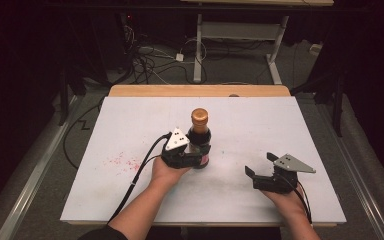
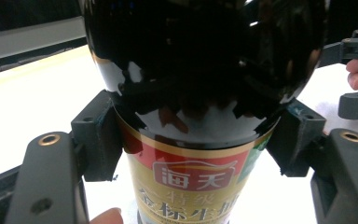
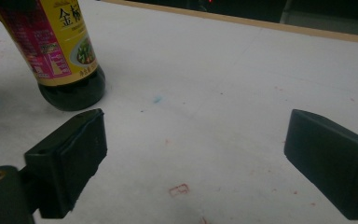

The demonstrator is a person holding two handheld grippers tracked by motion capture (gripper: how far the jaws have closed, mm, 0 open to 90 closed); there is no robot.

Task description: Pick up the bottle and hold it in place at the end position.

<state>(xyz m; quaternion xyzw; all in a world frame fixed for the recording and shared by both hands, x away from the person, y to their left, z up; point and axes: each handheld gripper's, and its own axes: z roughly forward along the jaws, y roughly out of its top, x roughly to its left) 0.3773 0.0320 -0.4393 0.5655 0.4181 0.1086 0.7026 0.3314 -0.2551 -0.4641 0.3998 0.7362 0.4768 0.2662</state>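
A dark glass sauce bottle (image 1: 199,137) with a golden cap (image 1: 199,116) and a yellow-and-red label stands upright near the middle of the white tabletop (image 1: 130,195). My left gripper (image 1: 196,159) is shut on its lower body from the near-left side. In the left gripper view the two pads (image 2: 95,140) press against both sides of the bottle (image 2: 200,84) just above the label. My right gripper (image 1: 260,164) rests low at the right, well apart from the bottle, jaws wide open with nothing between them. In the right gripper view (image 3: 200,156) the bottle's base (image 3: 70,88) stands at upper left.
Faint red stains (image 1: 122,161) mark the tabletop left of the bottle. A wooden strip (image 1: 200,90) runs along the table's far edge. Beyond it, cables (image 1: 150,60) lie on the floor beside another table's white legs (image 1: 198,50). The left gripper's cable (image 1: 135,180) trails toward the near edge.
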